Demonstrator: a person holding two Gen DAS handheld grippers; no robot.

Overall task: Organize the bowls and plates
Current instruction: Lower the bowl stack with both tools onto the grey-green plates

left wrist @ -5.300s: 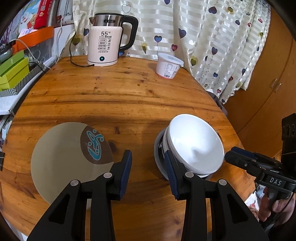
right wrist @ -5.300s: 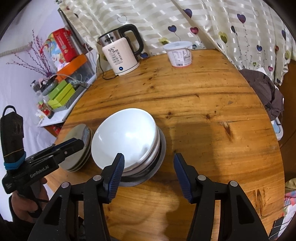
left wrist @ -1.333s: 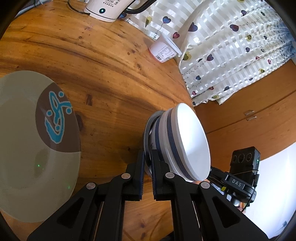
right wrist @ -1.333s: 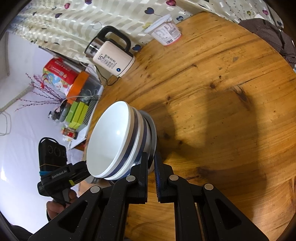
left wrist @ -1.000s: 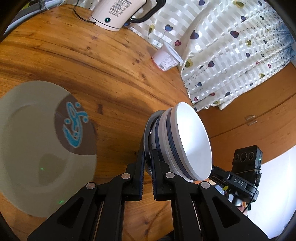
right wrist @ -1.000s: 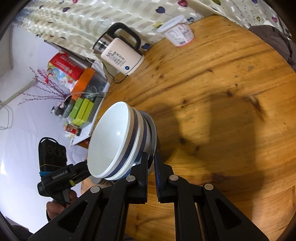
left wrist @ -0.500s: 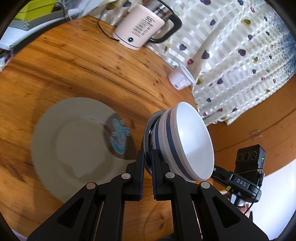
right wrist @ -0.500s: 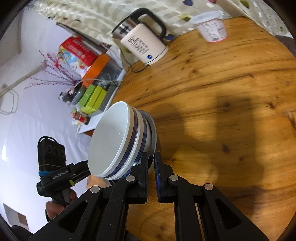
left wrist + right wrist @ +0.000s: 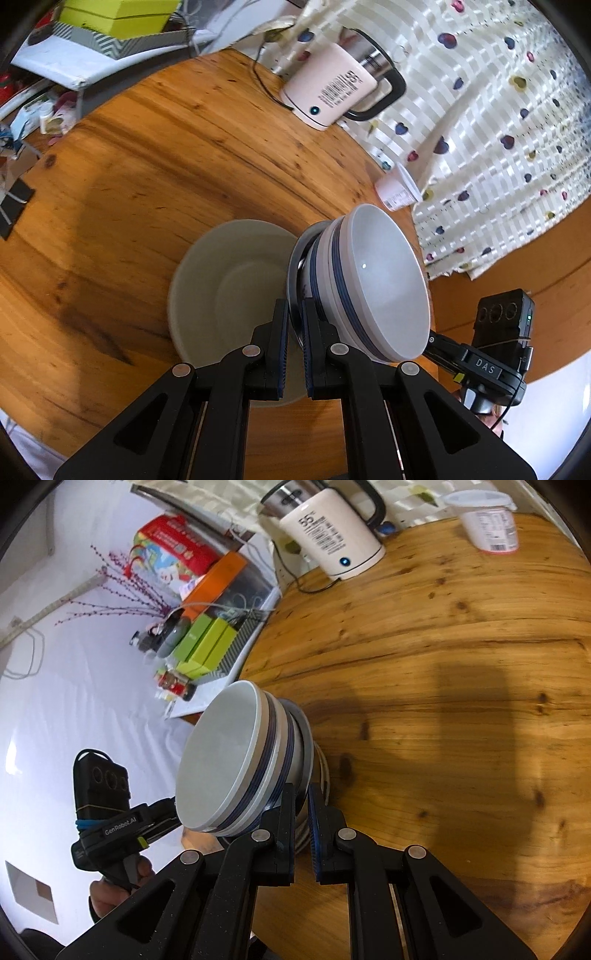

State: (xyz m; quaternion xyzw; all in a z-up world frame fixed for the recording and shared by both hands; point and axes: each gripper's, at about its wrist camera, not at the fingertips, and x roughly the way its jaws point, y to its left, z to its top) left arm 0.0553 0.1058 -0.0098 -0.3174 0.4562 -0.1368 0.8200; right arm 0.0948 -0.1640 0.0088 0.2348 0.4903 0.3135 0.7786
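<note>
Left wrist view shows my left hand-held gripper (image 9: 293, 345) clamped on the near rim of the dark plate (image 9: 295, 266) that carries the stack of bowls (image 9: 373, 284), and the right wrist view shows my right hand-held gripper (image 9: 302, 830) pinched on the opposite rim of that same plate, so both are closed on it and the whole load hangs between them, clear of the bench (image 9: 147, 166). What the next move turns on, as I judge it, is the pale plate (image 9: 221, 291) lying flat on the bench: from the left gripper it sits just beyond and to the left of the fingertips, partly under the carried stack, so the left hand is the nearer one. The stack looks tilted in both views, though fisheye warp may add to that. I cannot see the pale plate at all from the right wrist, its near edge is hidden behind my left gripper, and it is blurred, so I cannot tell whether it is one plate or several. A kettle (image 9: 336, 96) and a small tub (image 9: 397, 188) stand well apart at the far edge
</note>
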